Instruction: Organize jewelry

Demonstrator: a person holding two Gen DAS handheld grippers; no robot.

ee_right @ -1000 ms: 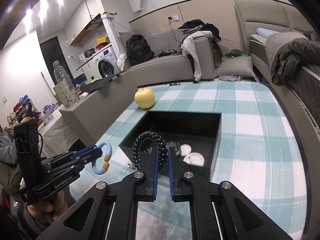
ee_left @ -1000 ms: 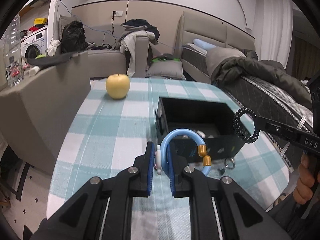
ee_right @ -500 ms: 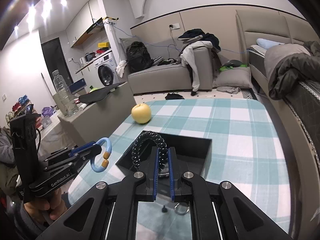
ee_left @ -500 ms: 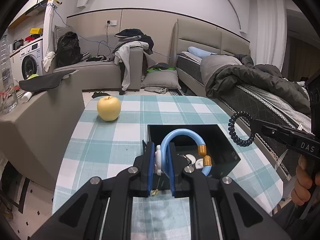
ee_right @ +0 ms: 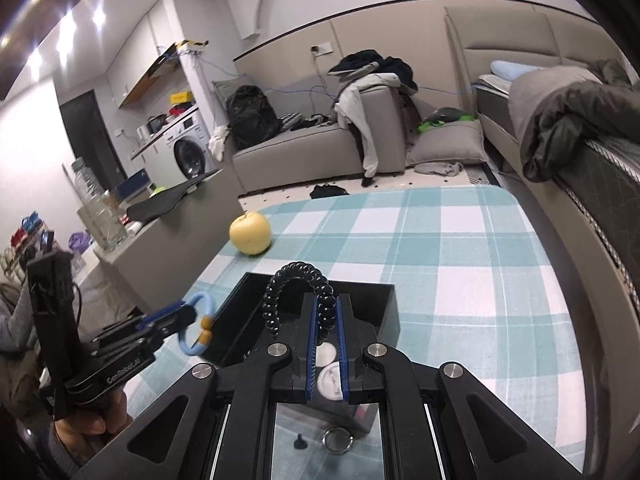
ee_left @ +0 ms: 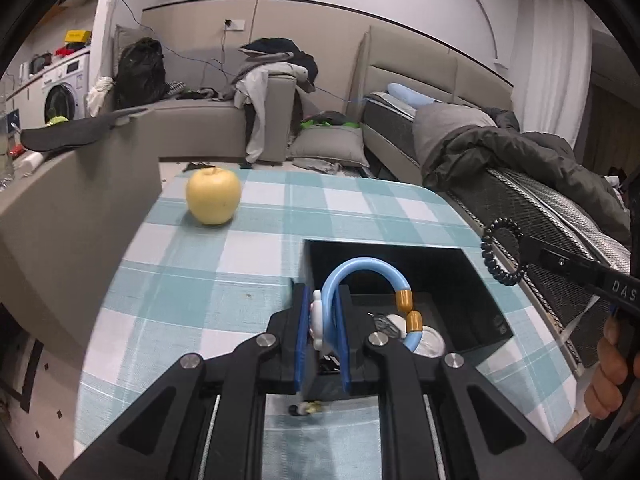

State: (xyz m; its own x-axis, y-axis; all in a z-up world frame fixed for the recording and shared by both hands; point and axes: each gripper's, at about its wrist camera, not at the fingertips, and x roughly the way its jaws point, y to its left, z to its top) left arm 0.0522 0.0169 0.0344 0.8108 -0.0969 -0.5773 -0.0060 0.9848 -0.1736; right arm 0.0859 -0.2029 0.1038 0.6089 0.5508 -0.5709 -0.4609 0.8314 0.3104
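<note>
While my left gripper (ee_left: 323,332) hangs over the near edge of the black box (ee_left: 448,272), its fingers pinch a blue bracelet (ee_left: 362,270) with two gold beads, the loop arching up above the box. My right gripper (ee_right: 325,344) is clamped on a black coiled hair tie (ee_right: 298,280), held above the same box (ee_right: 360,292). Round white pieces lie on the box floor; what they are I can't quite make out. A small metal ring (ee_right: 338,440) rests on the checked tablecloth (ee_right: 460,248) just in front of the box. A yellow apple (ee_left: 213,196) sits well apart, toward the far left corner.
</note>
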